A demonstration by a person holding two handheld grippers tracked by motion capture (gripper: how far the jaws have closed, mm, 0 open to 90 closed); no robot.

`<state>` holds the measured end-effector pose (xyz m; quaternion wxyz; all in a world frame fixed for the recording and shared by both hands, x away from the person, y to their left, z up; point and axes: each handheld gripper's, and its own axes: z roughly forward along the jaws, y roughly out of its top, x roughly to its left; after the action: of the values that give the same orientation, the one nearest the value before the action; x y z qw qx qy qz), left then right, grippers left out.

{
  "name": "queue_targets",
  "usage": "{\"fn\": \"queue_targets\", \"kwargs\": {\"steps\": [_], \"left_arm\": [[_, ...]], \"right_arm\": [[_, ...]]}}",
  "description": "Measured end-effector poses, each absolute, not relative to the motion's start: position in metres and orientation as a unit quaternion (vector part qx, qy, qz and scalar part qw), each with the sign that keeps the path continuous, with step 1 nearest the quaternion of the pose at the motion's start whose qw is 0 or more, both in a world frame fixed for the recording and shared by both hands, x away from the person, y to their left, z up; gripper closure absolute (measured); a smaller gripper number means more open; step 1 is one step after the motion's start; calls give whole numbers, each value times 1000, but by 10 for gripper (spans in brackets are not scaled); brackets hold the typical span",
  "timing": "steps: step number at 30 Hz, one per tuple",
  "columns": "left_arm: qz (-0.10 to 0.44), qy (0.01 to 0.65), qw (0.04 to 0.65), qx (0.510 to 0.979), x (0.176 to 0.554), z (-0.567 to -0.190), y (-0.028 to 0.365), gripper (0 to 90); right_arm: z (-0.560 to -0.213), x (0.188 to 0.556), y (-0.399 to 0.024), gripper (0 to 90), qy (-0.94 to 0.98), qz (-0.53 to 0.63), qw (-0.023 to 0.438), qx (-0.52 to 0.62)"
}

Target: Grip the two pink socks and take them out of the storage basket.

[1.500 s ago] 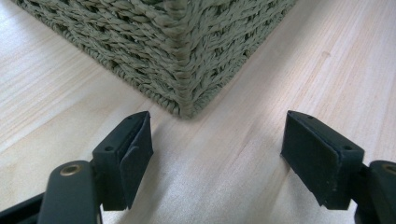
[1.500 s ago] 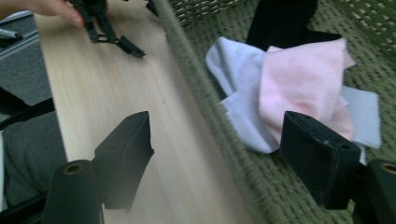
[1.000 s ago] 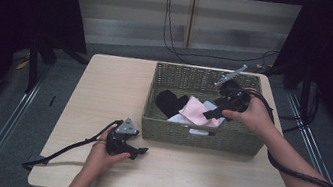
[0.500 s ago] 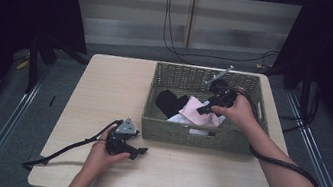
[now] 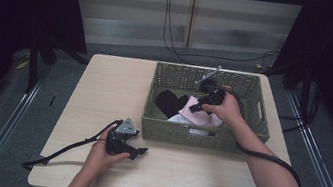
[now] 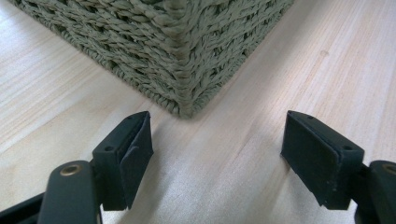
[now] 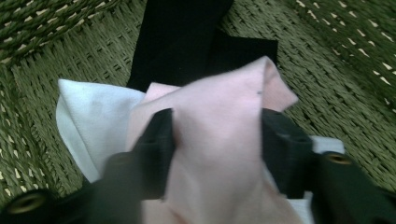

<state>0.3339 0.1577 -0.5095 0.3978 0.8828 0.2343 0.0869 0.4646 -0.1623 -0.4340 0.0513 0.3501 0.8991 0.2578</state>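
Note:
A green woven basket (image 5: 198, 136) stands on the wooden table (image 5: 104, 89) and holds a pink cloth (image 5: 192, 110), a black cloth (image 5: 168, 101) and a white cloth (image 5: 178, 119). My right gripper (image 5: 196, 108) reaches down into the basket. Its jaws have just been closing, and in the right gripper view the pink cloth (image 7: 210, 177) bunches up between the pads of the right gripper (image 7: 218, 119). Behind it lie the black cloth (image 7: 182, 37) and the white cloth (image 7: 93, 121). My left gripper (image 5: 141, 151) rests open on the table, its own view (image 6: 217, 130) facing the basket's corner (image 6: 182, 56).
Both grippers trail cables: one runs left across the table (image 5: 70, 146), the other along the right forearm (image 5: 265, 157). Bare tabletop lies left of the basket and in front of it. Dark curtains and a floor rail (image 5: 4, 144) surround the table.
The right gripper has moved left and down into the basket onto the pink cloth, and its jaws have narrowed around it. The left gripper has stayed in place.

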Motion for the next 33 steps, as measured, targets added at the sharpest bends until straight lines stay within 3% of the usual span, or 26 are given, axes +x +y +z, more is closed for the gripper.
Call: {"fn": "queue_targets", "kwargs": {"steps": [3,5,20,33], "left_arm": [[87,233,397,883,334,-509,158,242],[87,235,395,884,334,-509,158,242],[89,236,396,883,334,-509,158,242],[89,235,396,883,334,-509,158,242]], "right_arm": [[-433,466,-162,740,905,252,35,340],[-429,465,-164,785,905,253,27,340],[-371,447,-194,799,887,311,25,340],[-345,429,-203,799,891,327,21,316]]}}
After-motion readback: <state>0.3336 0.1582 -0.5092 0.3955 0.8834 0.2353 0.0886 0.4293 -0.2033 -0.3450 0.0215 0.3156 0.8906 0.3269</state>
